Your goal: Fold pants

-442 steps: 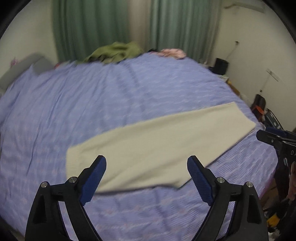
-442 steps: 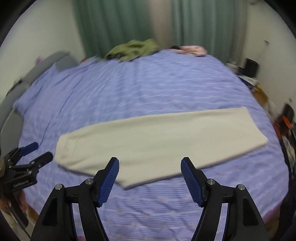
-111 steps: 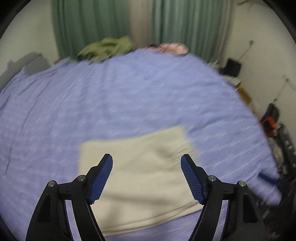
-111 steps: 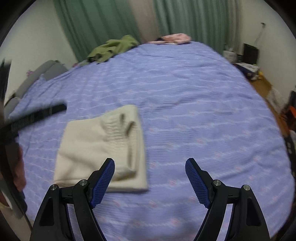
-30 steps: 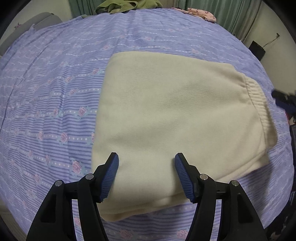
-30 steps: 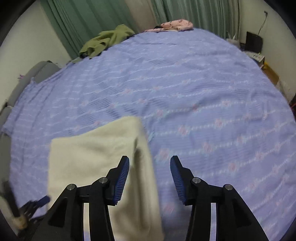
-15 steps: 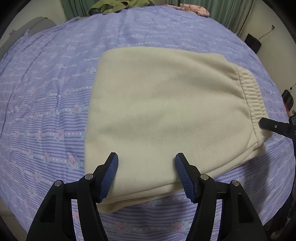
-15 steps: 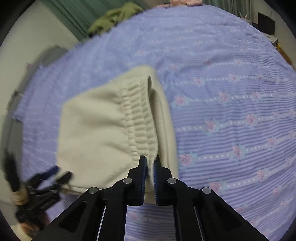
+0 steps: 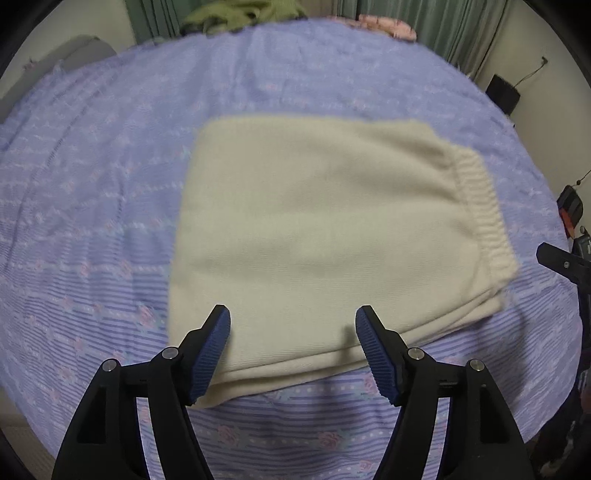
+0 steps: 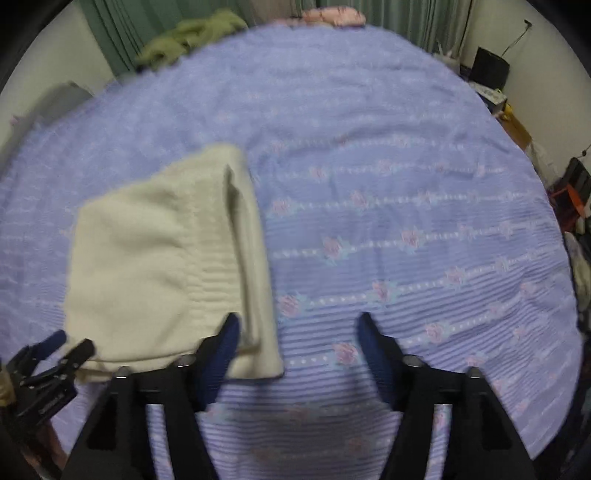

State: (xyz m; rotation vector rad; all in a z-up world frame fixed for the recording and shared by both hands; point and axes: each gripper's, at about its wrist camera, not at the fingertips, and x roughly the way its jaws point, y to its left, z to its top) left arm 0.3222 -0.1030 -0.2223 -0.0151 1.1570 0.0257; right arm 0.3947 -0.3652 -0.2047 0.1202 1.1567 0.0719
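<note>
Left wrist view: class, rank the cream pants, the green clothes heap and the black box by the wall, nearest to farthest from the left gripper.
1. Cream pants: folded on the bed, right ahead of the open left gripper.
2. Black box: off the bed's far right side, by the wall.
3. Green clothes heap: at the bed's far edge, by the curtains.

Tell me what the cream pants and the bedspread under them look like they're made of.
Cream pants: apparently a soft knit, fleece or sweater-like, matte; the waistband shows ribbed elastic gathers. Bedspread: seemingly a thin woven cotton-type cloth, matte lilac with fine ribbed stripes, dotted lines and printed pink roses. Blur leaves the exact fibres open.
</note>
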